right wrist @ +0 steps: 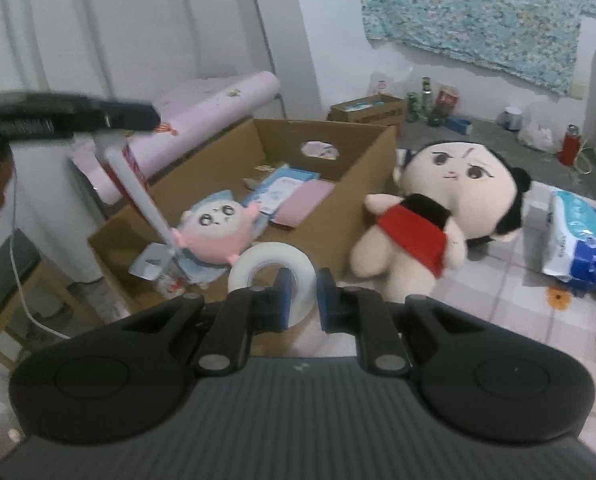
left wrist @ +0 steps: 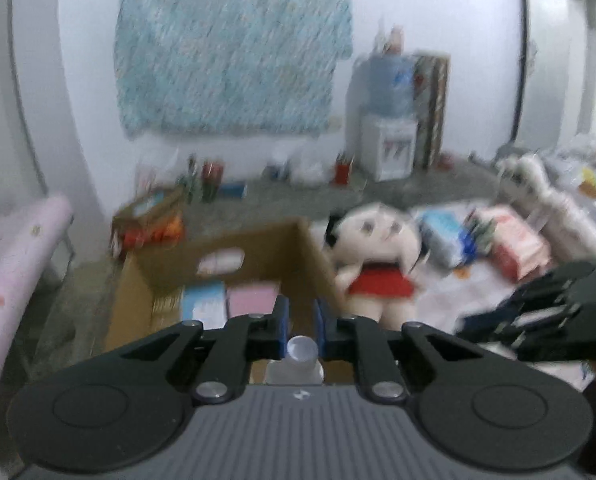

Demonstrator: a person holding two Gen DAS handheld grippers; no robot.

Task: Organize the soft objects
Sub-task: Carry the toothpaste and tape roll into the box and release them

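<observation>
Plush doll (right wrist: 449, 200) on checkered mat (right wrist: 497, 292) beside cardboard box (right wrist: 361, 216); right gripper (right wrist: 301, 296) clamps tape roll (right wrist: 258, 256), left gripper (left wrist: 301, 316) grips white strip (right wrist: 138, 188).

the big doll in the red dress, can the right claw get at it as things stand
Probably not yet: the right claw is shut on the tape roll. The doll itself lies uncovered beside the cardboard box.
</observation>
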